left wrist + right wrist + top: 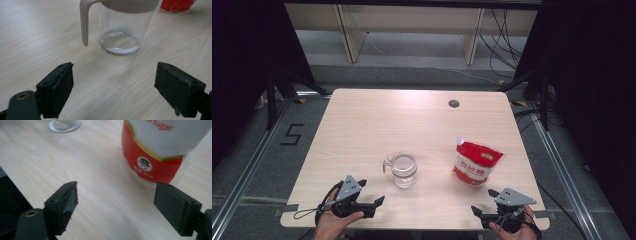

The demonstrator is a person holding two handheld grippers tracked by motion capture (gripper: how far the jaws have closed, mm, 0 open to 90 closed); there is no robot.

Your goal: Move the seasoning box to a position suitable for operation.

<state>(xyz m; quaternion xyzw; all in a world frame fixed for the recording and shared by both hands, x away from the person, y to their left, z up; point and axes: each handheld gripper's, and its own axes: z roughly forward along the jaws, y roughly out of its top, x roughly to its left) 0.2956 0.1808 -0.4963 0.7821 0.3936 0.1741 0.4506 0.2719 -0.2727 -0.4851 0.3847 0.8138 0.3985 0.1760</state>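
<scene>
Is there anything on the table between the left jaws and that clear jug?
Nothing: in the left gripper view only bare table lies between the open left gripper and the jug.

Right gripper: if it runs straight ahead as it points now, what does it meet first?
Probably the sugar bag. It stands just beyond the open right gripper, a bit toward the right jaw, with bare table between. Depth is unclear.

A light wooden counter (362, 125) carries a clear jug (403, 170) near centre and a red-and-white sugar pouch (476, 162) to its right.
</scene>
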